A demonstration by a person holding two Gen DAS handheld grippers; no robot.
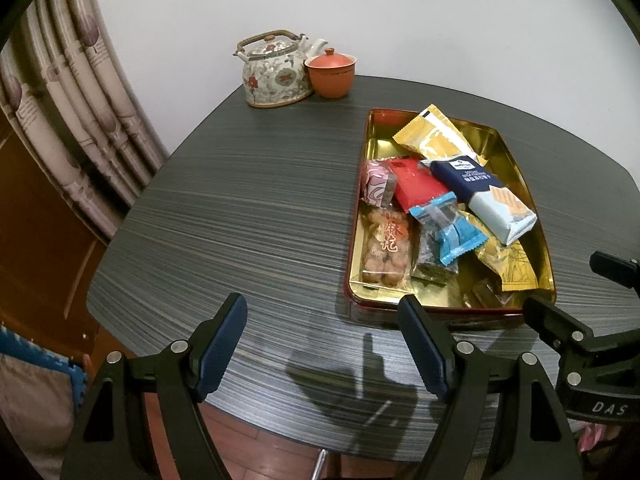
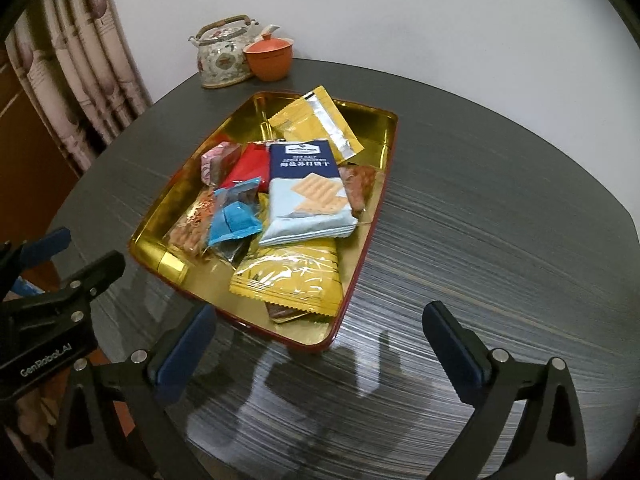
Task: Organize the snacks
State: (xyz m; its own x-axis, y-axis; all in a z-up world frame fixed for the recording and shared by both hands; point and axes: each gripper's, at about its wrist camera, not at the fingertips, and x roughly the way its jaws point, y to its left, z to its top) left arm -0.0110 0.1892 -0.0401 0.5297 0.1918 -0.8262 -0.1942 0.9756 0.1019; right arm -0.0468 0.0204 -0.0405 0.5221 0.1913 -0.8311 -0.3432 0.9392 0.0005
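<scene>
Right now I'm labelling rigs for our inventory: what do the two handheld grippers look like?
Both match: the left gripper and right gripper have black angular frames with silver rivets and blue pads on the fingers. White lettering marks their bodies: GenRobot_AI on the left, DAS on the right.

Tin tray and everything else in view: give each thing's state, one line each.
Tray: open, holding the snacks.
Cracker pack: sealed, lying on top.
Teapot: lid on, upright.
Clay cup: lidded, touching the teapot.
Left claw: open, empty.
Right claw: open, empty.
</scene>
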